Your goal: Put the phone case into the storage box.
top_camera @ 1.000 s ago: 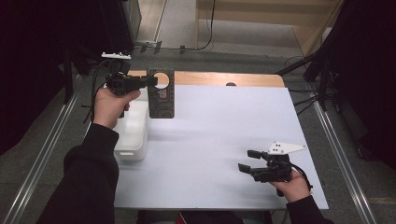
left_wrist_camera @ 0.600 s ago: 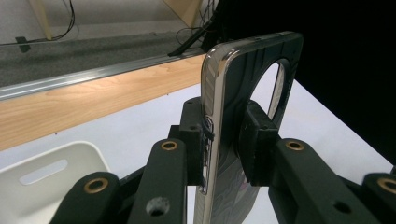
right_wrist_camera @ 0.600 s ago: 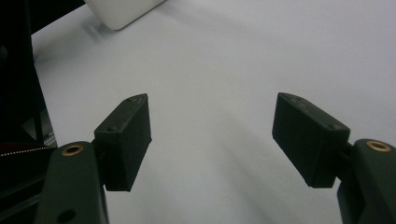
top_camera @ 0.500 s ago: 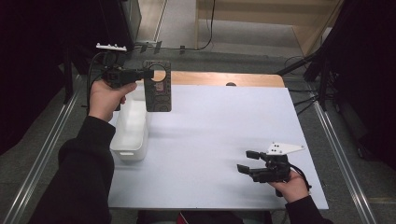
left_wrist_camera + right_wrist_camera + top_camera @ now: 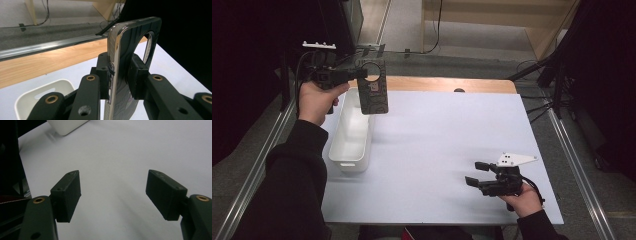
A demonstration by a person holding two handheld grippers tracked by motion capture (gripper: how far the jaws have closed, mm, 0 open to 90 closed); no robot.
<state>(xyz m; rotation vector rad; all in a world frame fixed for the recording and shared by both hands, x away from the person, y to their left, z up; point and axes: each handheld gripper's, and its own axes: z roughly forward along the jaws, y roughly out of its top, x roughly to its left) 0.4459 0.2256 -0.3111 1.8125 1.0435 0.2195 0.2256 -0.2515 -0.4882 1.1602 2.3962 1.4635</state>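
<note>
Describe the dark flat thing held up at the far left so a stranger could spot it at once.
Start at the white table and find the white bin along its left side. Above the bin's far end, the left tool holds a phone case clear of the table, clamped on it. It is the only dark patterned slab there, with a big round hole near its top.

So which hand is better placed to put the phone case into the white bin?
The left. The left gripper already clamps the phone case just above the white bin, while the right gripper rests open and empty at the table's near right corner.
</note>
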